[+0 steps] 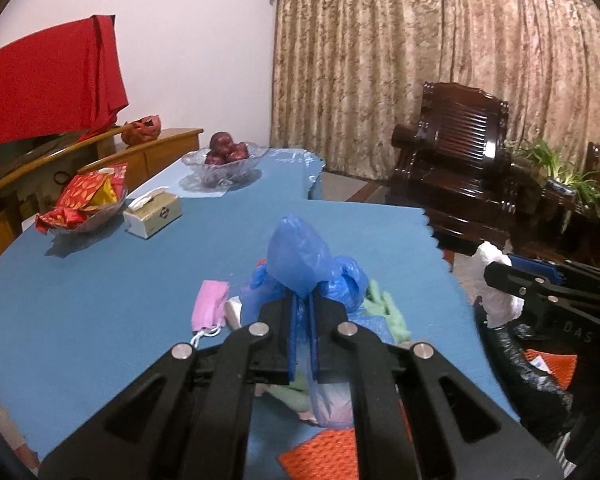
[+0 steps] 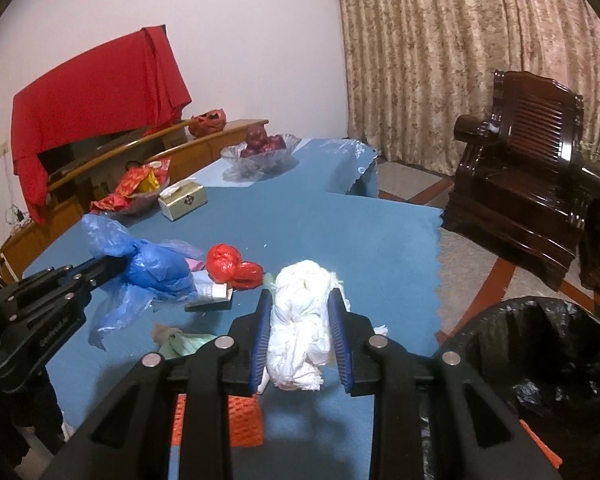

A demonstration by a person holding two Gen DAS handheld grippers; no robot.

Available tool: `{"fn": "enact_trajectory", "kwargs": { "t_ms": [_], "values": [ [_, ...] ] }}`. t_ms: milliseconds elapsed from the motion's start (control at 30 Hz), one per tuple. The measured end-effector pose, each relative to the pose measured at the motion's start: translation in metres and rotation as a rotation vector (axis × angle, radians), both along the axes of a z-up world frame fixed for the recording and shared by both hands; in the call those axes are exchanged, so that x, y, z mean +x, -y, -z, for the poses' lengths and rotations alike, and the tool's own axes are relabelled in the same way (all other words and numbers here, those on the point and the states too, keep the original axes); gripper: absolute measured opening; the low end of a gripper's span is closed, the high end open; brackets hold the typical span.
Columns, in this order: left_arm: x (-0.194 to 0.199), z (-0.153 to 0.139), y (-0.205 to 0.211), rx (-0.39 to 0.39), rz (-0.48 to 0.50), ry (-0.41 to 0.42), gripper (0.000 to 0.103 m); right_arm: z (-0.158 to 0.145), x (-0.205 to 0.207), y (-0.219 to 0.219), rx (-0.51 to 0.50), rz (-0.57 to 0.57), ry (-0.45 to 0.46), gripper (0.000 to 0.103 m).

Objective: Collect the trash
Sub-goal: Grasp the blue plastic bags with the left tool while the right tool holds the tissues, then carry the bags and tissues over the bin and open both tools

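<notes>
Closest to each lens stand the black linkages of the two grippers. Beneath them spreads the broad table with its blue felt-like cloth [image 2: 340, 224], and off its right edge stands a bin lined with a black plastic bag [image 2: 540, 344]. The left gripper [image 1: 303, 306] is clamped tight on a crumpled blue plastic bag [image 1: 300, 256], which hangs lifted above the cloth. The right gripper [image 2: 300, 312] is pinched on a wad of white plastic [image 2: 300, 320], held above the table's near edge beside the bin. On the cloth lie a knotted red plastic bag [image 2: 230, 266], a pale green cloth [image 1: 384, 308], a pink face mask [image 1: 209, 304] and an orange mesh piece [image 1: 324, 456]. Farther back sit a glass bowl of red apples [image 1: 225, 156] and a tissue box [image 1: 153, 216].
</notes>
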State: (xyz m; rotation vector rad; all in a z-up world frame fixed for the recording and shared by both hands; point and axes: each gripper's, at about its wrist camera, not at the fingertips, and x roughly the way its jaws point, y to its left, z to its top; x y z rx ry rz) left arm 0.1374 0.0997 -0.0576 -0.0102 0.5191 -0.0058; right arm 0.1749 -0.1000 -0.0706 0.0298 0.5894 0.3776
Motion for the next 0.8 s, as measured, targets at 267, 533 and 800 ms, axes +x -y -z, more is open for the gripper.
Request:
{"fn": "enact_trajectory", "kwargs": {
  "t_ms": [267,533,800],
  "values": [
    [-0.009,-0.009,0.04,-0.01,0.088,0.02,0.004,-0.012,-0.022,0.033,-0.013,0.062,0.027,0.028],
    [-0.008,-0.01,0.093,-0.028,0.215,0.026,0.004,-0.016,-0.04,0.086,-0.017,0.175,0.032,0.028],
    [-0.004,-0.005,0.155,-0.047,0.353,0.019,0.004,-0.017,-0.052,0.144,-0.031,0.298,0.031,0.028]
  ]
}}
